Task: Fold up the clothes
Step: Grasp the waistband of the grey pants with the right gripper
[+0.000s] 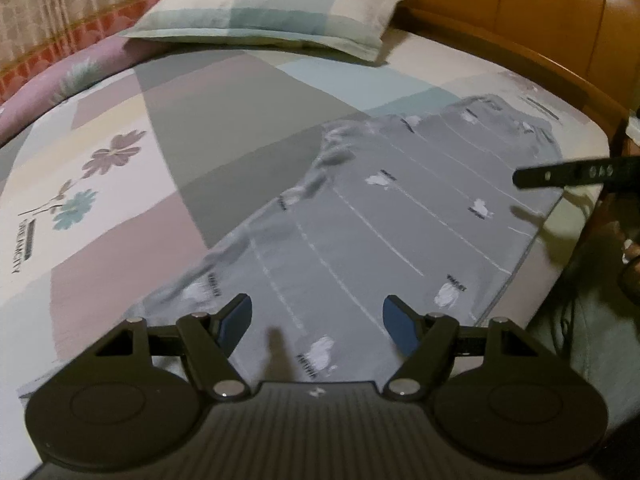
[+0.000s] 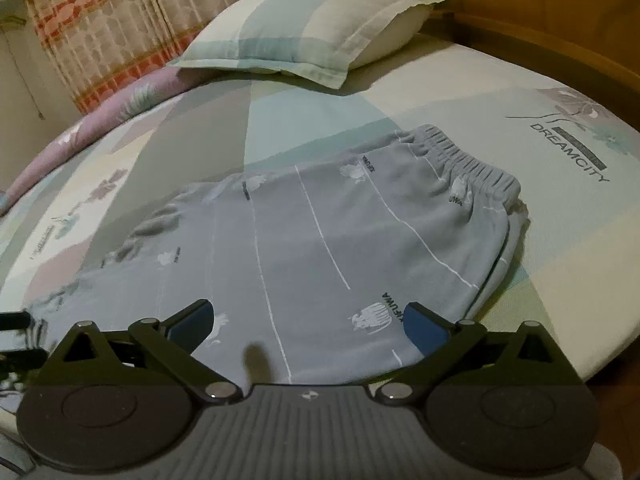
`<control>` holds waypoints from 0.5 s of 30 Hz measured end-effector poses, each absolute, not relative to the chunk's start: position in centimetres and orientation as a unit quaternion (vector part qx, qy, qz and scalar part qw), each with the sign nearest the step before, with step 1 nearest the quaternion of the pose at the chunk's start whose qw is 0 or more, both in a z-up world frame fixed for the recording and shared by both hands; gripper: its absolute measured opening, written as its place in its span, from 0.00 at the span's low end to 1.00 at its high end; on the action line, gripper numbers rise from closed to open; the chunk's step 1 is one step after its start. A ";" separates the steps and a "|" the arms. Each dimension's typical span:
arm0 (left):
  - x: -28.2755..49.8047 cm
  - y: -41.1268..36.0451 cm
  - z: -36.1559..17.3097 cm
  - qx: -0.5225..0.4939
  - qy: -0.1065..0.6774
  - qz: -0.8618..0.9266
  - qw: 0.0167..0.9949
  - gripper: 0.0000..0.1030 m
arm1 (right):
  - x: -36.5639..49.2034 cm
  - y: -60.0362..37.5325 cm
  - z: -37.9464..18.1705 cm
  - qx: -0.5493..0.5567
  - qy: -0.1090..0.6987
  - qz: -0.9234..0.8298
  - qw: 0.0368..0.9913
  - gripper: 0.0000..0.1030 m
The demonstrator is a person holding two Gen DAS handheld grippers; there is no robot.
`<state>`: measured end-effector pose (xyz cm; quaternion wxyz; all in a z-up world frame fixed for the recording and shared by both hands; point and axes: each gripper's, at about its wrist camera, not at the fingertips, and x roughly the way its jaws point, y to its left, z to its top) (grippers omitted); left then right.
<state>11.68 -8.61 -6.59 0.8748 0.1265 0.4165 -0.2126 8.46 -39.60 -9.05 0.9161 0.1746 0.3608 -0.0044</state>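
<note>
Grey trousers (image 1: pixel 380 220) with thin white stripes and small white prints lie flat on the bed, folded lengthwise. Their elastic waistband (image 2: pixel 468 164) points toward the headboard and the rumpled leg ends lie to the left. My left gripper (image 1: pixel 316 320) hovers open just above the leg part, nothing between its blue pads. My right gripper (image 2: pixel 308 320) stands wide open over the trousers (image 2: pixel 320 248) nearer the waistband, also with nothing in it. One of the right gripper's black fingers (image 1: pixel 560 174) reaches in from the right edge of the left wrist view.
The patterned bed sheet (image 1: pixel 120 200) covers the mattress. A pale green pillow (image 1: pixel 272 12) lies at the head, a pink quilt (image 1: pixel 60 76) along the far side. The wooden headboard (image 1: pixel 520 12) curves round the right. A person's clothed leg (image 1: pixel 580 340) stands by the bed edge.
</note>
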 end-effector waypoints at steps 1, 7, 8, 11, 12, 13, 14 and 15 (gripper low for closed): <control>11.8 -8.9 -6.6 0.127 0.418 -0.214 0.874 0.71 | 8.3 -39.9 -8.8 0.184 0.354 0.000 0.917 1.00; 12.5 -10.1 -6.7 0.132 0.421 -0.221 0.870 0.71 | 6.7 -42.9 -6.8 0.269 0.290 0.018 0.918 1.00; 12.6 -10.2 -6.8 0.132 0.422 -0.222 0.869 0.71 | 6.5 -43.6 -6.8 0.290 0.279 0.021 0.915 1.00; 12.9 -10.7 -7.0 0.132 0.425 -0.224 0.867 0.71 | 5.8 -45.6 -6.7 0.350 0.248 0.024 0.903 1.00; 12.9 -10.8 -7.0 0.133 0.426 -0.224 0.866 0.71 | 5.5 -46.2 -6.8 0.368 0.239 0.021 0.898 1.00; 12.9 -10.9 -7.1 0.134 0.427 -0.225 0.866 0.71 | 5.4 -46.8 -6.9 0.378 0.234 0.014 0.895 1.00; 13.0 -11.0 -7.2 0.134 0.428 -0.226 0.865 0.71 | 5.3 -47.4 -7.0 0.388 0.229 0.007 0.893 1.00; 13.0 -11.1 -7.2 0.133 0.429 -0.227 0.864 0.71 | 5.2 -48.0 -7.1 0.398 0.224 0.001 0.890 1.00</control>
